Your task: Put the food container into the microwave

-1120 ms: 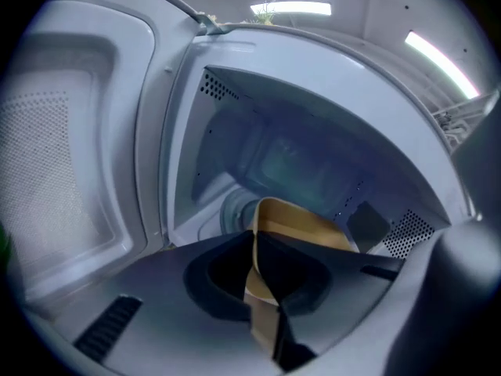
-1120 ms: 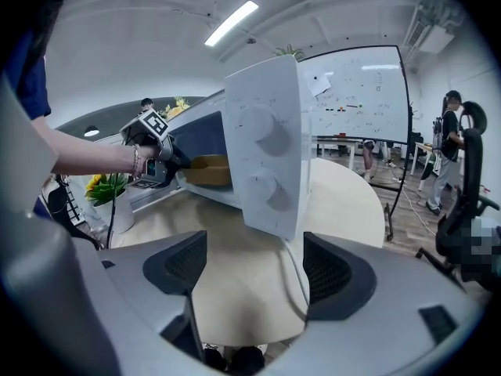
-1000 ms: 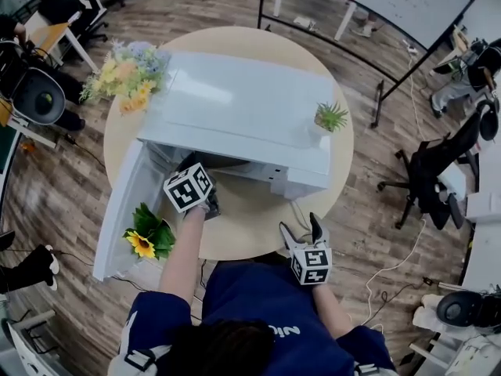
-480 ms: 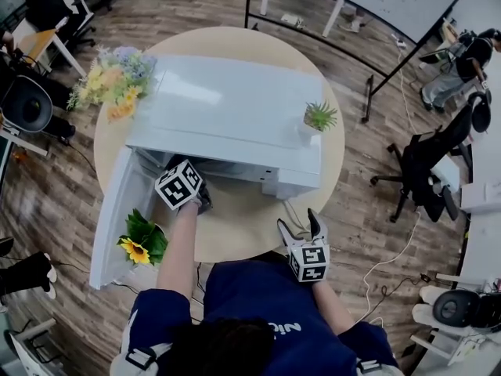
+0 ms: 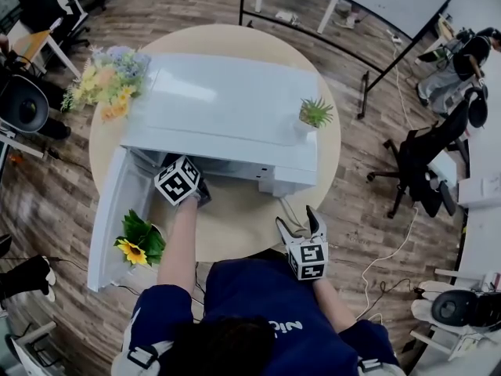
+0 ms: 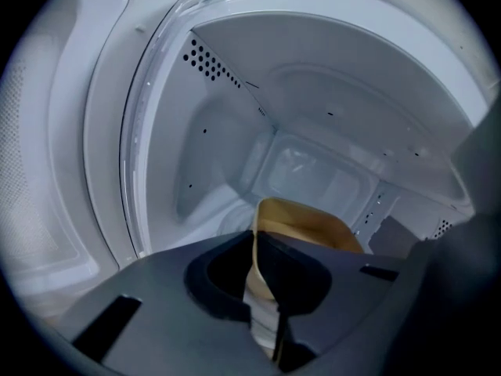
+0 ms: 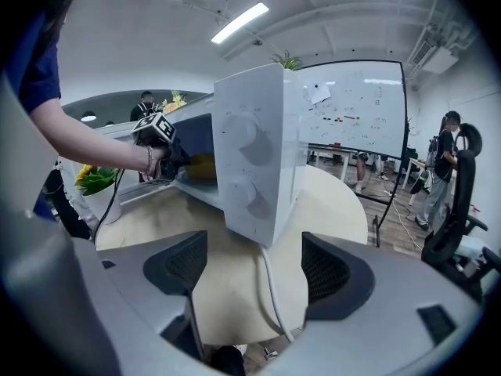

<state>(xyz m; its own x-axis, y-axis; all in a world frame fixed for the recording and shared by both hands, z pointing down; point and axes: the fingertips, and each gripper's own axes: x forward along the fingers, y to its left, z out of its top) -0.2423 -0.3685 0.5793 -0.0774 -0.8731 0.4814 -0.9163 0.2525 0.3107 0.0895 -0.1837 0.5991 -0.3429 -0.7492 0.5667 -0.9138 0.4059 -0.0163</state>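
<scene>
The white microwave [image 5: 227, 116] stands on the round table with its door [image 5: 117, 210] swung open to the left. My left gripper [image 5: 192, 186] reaches into the opening and is shut on the rim of the yellowish food container [image 6: 309, 225]. The container hangs inside the white cavity [image 6: 313, 155], just past the door frame. In the right gripper view the container [image 7: 202, 165] shows as a yellow shape in the opening. My right gripper [image 5: 301, 224] is held open over the table's near edge, with nothing between its jaws [image 7: 254, 269].
A small potted plant [image 5: 315, 113] sits on top of the microwave. A bouquet [image 5: 106, 81] stands at the back left and a sunflower pot [image 5: 137, 241] below the open door. The microwave's cable [image 7: 274, 288] trails over the beige table [image 5: 243, 218]. Office chairs [image 5: 430, 163] stand to the right.
My left gripper has moved a little further into the microwave opening with the container. The right gripper has stayed open in about the same place.
</scene>
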